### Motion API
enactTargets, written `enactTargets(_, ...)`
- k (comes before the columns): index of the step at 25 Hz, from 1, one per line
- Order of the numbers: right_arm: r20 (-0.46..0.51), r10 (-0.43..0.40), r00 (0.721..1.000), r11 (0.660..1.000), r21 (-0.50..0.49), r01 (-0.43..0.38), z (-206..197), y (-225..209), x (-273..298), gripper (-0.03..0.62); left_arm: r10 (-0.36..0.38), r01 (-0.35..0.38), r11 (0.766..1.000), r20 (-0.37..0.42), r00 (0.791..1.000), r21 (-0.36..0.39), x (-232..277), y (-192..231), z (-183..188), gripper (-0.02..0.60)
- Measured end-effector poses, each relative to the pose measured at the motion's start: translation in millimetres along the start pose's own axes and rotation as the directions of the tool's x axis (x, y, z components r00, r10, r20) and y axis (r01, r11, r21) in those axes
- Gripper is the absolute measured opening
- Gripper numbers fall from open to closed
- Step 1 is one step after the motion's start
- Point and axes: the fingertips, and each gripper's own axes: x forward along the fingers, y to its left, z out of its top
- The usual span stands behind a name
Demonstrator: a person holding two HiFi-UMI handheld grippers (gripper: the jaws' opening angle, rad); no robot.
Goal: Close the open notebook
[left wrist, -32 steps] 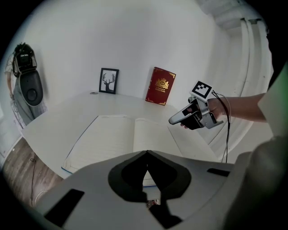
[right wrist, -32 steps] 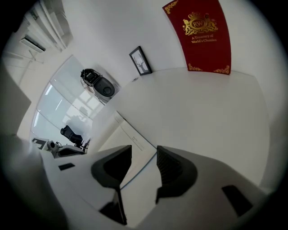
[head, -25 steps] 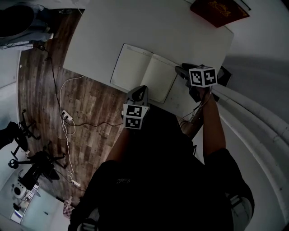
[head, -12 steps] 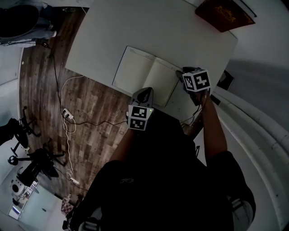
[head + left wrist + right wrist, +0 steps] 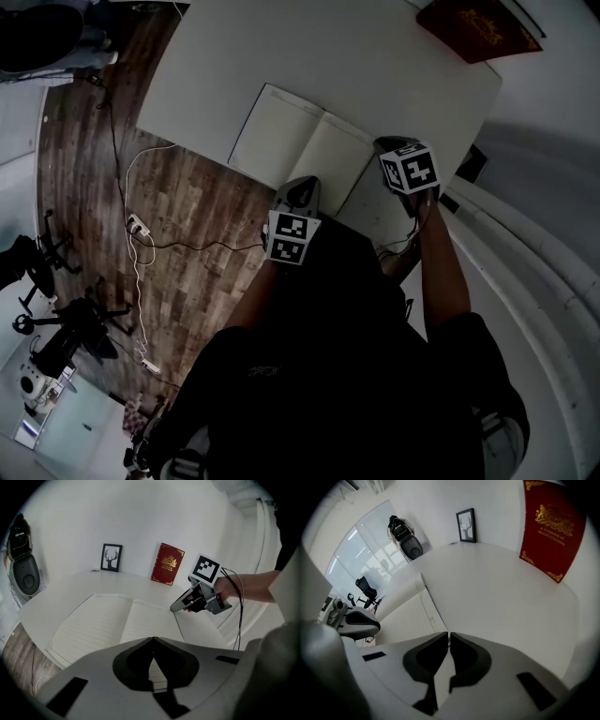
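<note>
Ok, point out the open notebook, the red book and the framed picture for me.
Open white lined notebook (image 5: 277, 136): head view, left page.
Dark red hardcover book with gold print (image 5: 167, 564): left gripper view, front cover.
Small black-framed deer picture (image 5: 111, 557): left gripper view, the print.

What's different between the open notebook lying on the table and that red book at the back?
The open notebook lies flat; the red book stands upright. The notebook is spread open, the red book closed. The notebook shows pale lined pages, the red book a dark red cover with gold ornament. Both are on the white table.
</note>
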Motion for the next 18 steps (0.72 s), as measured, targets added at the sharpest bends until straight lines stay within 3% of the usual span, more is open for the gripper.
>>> enactTargets(4, -0.006, 0.011, 1.000, 0.999, -0.031, -0.011, -4, 19, 5, 0.034, 0.012, -0.012, 1.000, -0.025, 1.000, 0.013, -6, 6, -16, 0.003)
enactTargets(7, -0.006, 0.005, 1.000, 0.999, -0.044, -0.005, -4, 23, 7, 0.035, 0.016, -0.017, 1.000, -0.034, 0.999, -0.019, -18, 14, -32, 0.003)
enactTargets(11, 0.002, 0.007, 1.000, 1.000, -0.019, -0.007, -3, 25, 6, 0.035, -0.050, 0.045, 0.996, -0.064, 0.997, -0.076, -41, 12, -62, 0.003)
enactTargets(14, 0.008, -0.013, 1.000, 1.000, -0.020, 0.013, -4, 25, 5, 0.035, -0.096, 0.088, 0.993, -0.109, 0.989, -0.079, -43, 0, -85, 0.003)
enactTargets(15, 0.014, -0.019, 1.000, 1.000, -0.017, 0.019, -4, 25, 5, 0.035, -0.116, 0.107, 0.991, -0.127, 0.985, -0.074, -41, -6, -92, 0.010)
enactTargets(18, 0.045, -0.028, 0.999, 1.000, 0.011, 0.027, -3, 24, 4, 0.035, -0.194, 0.180, 0.979, -0.159, 0.968, -0.099, -34, -27, -106, 0.124)
